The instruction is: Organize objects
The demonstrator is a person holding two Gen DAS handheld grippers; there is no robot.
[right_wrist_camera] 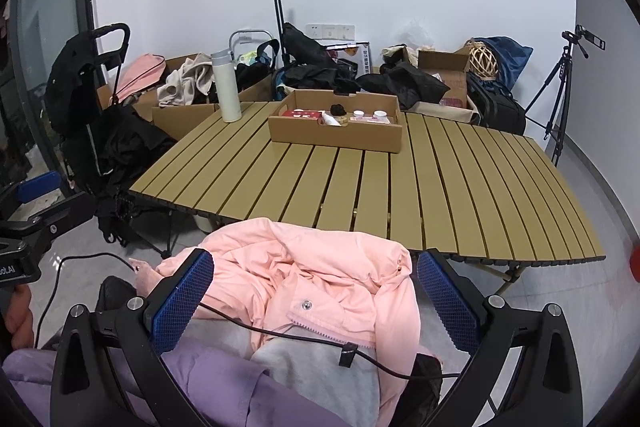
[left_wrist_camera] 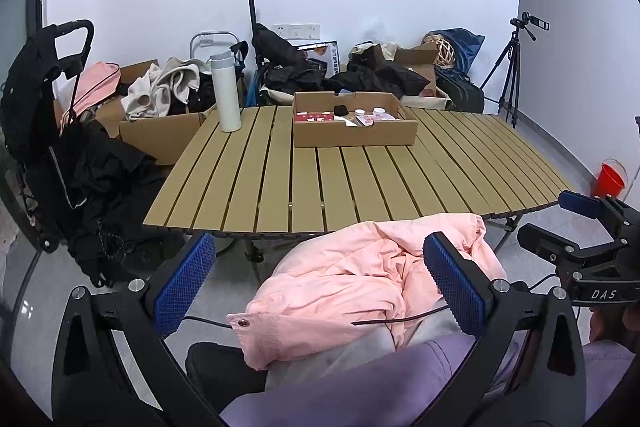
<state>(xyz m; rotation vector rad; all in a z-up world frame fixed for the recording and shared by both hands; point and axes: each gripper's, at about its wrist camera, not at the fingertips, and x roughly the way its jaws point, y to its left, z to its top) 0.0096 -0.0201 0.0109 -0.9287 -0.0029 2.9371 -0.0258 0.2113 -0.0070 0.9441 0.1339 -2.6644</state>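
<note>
Both tools [left_wrist_camera: 320,285] [right_wrist_camera: 314,301] hover spread above the pink jacket [left_wrist_camera: 360,279], apparently lap-level.

The small items inside the cardboard box [left_wrist_camera: 354,133] on the slatted table [left_wrist_camera: 360,179] are too small to identify, and the box's near wall hides their lower parts. The pink jacket [right_wrist_camera: 320,279] covers the table's near edge, and its lower part is cut off behind 2 gripper frames. The red bucket [right_wrist_camera: 635,262] is cropped by the right wrist view's edge.
</note>
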